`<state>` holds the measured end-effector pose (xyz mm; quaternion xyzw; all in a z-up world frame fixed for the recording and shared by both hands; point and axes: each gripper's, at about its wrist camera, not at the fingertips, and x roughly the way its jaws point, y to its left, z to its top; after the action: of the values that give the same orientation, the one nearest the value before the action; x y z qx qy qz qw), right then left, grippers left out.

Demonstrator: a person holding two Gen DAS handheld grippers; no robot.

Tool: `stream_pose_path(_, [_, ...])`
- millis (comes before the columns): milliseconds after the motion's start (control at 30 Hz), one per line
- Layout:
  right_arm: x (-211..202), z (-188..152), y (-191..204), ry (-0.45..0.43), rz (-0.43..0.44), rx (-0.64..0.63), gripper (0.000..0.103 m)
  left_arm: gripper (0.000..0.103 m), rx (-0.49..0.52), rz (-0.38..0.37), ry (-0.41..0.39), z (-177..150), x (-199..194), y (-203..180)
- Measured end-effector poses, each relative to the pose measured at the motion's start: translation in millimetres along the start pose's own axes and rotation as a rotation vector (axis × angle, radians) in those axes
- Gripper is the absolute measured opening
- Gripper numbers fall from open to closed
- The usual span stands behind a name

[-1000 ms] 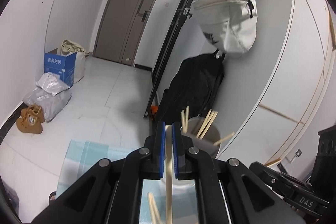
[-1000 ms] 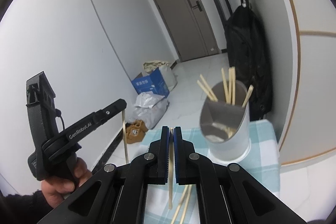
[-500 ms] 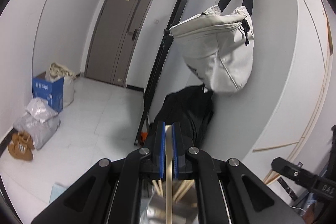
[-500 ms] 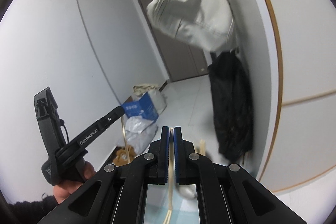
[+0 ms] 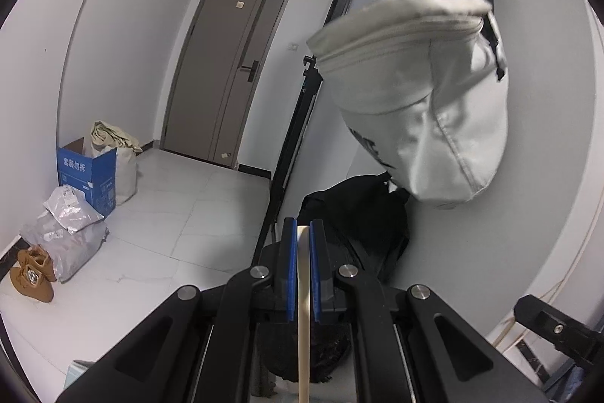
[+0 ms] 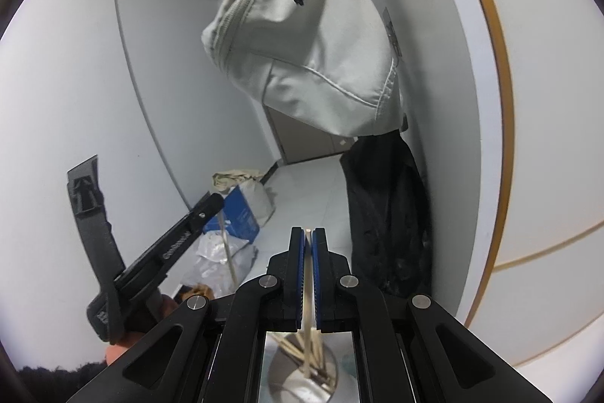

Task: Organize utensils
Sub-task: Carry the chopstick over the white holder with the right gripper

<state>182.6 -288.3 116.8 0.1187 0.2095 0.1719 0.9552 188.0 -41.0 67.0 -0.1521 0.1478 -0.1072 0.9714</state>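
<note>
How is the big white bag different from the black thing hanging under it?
The white bag is pale, puffy and hangs up high; the black garment is dark, limp and reaches low toward the floor. The white bag shows a zipper and a cord; the black garment shows neither. Both hang against the same wall.

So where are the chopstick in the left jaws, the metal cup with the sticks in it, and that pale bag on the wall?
chopstick (image 5: 304, 289), left wrist view, shaft between the blue pads.
metal cup (image 6: 279, 371), right wrist view, inner wall.
pale bag (image 5: 415, 93), left wrist view, front panel.
</note>
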Motion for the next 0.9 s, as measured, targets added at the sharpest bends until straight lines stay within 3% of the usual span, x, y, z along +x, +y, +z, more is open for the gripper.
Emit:
stream_pose_path(167, [25.4, 0.8, -7.6, 0.045, 0.005, -0.024, 0.003, 0.002, 0.031, 0.025, -0.050, -11.6, 9.3, 2.1])
stream_pose_path(467, [47.8, -22.3, -9.9, 0.083, 0.008, -0.062, 0.003, 0.002, 0.018, 0.032, -0.019, -29.8, 25.8, 3.9])
stream_pose_path(567, [57.5, -28.3, -13.8, 0.107, 0.011, -0.050, 0.003, 0.002, 0.057, 0.033, -0.026, -34.5, 20.7, 1.4])
stream_pose_path(733, [60.0, -36.2, -17.2, 0.126, 0.019, -0.044, 0.003, 0.003, 0.109, -0.013, -0.014, -37.7, 21.4, -4.6])
stream_pose_path(900, [60.0, -43.9, -15.4, 0.148, 0.029, -0.040, 0.004, 0.003, 0.138, -0.091, 0.049, -35.7, 20.5, -2.9])
